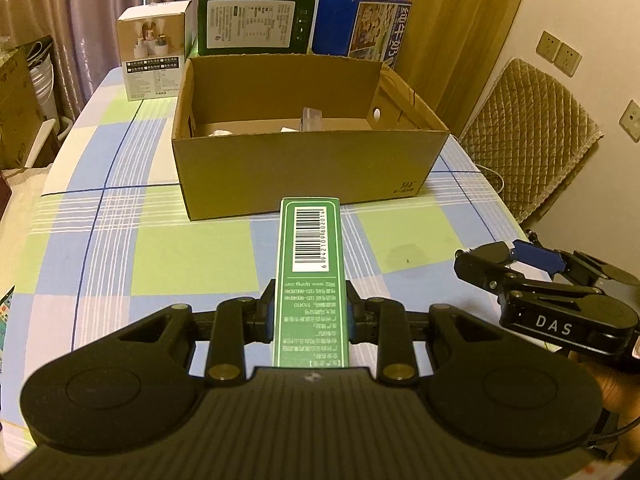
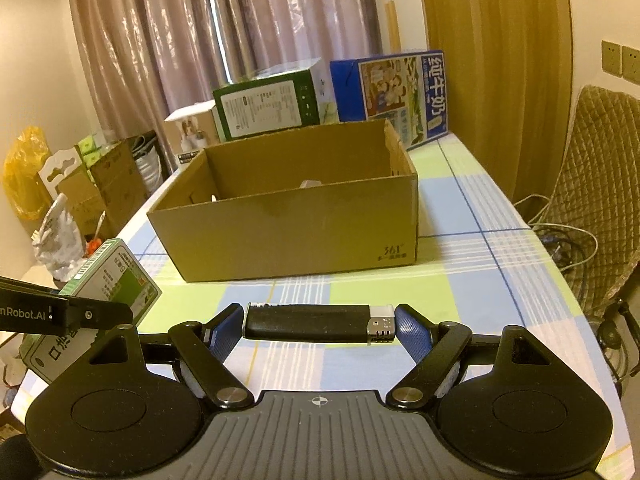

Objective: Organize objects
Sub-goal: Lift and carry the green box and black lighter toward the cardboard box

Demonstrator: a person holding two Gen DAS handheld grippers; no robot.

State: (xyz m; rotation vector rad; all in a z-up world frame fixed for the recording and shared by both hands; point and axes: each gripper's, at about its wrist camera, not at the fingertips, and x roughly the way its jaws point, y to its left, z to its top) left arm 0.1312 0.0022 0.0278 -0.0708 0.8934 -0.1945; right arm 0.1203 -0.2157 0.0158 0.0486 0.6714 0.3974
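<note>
**Both grippers loaded in front of the open carton**

The left gripper [image 1: 310, 314] is clamped on a slim green box [image 1: 310, 264], barcode face up, jutting toward 12 o'clock. The right gripper [image 2: 320, 328], seen at 3 o'clock from the left wrist, pinches a black lighter [image 2: 316, 322] end to end, its metal cap at the right finger. Both hover over the checked tablecloth [image 1: 120, 216]. At 12 o'clock stands the open cardboard box [image 1: 308, 168] (a few pale items inside, unclear). Three packages line up behind it: white [image 1: 154, 52], green [image 1: 254, 22], blue [image 1: 360, 30].
</note>
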